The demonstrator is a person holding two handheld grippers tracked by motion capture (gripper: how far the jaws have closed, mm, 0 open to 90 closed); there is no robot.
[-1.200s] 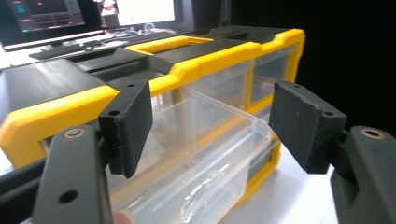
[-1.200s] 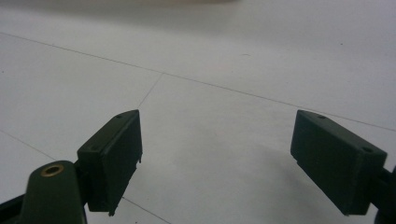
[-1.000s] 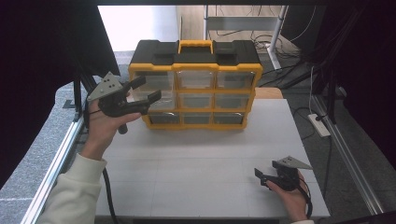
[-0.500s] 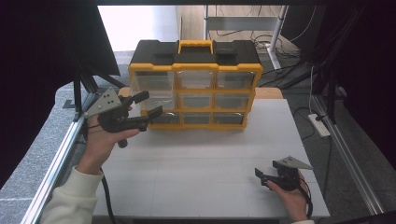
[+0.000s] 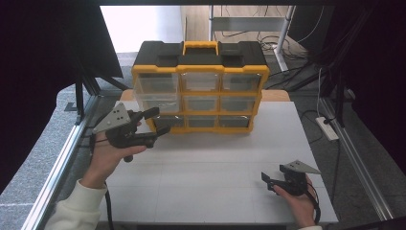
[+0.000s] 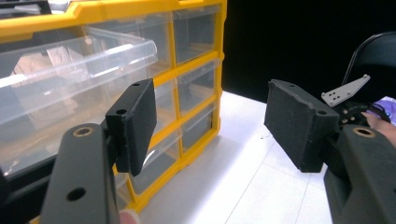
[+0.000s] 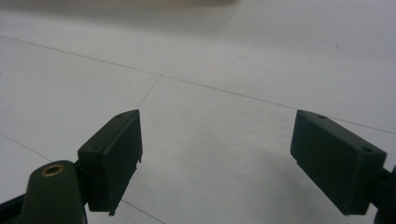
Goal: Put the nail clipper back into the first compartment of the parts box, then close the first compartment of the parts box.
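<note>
The left gripper (image 5: 157,121) is open, its jaws have just been closing with nothing between them. The pulled-out drawer (image 6: 70,60) sits just ahead; approach its front squarely. The right gripper (image 5: 269,182) rests open.

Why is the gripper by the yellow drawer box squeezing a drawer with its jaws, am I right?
Not quite. The left gripper is by the yellow drawer box, but it squeezes nothing. The left gripper view shows its jaws standing apart with only air between them, beside the pulled-out clear drawer. They have just been closing a little, with nothing between them.
</note>
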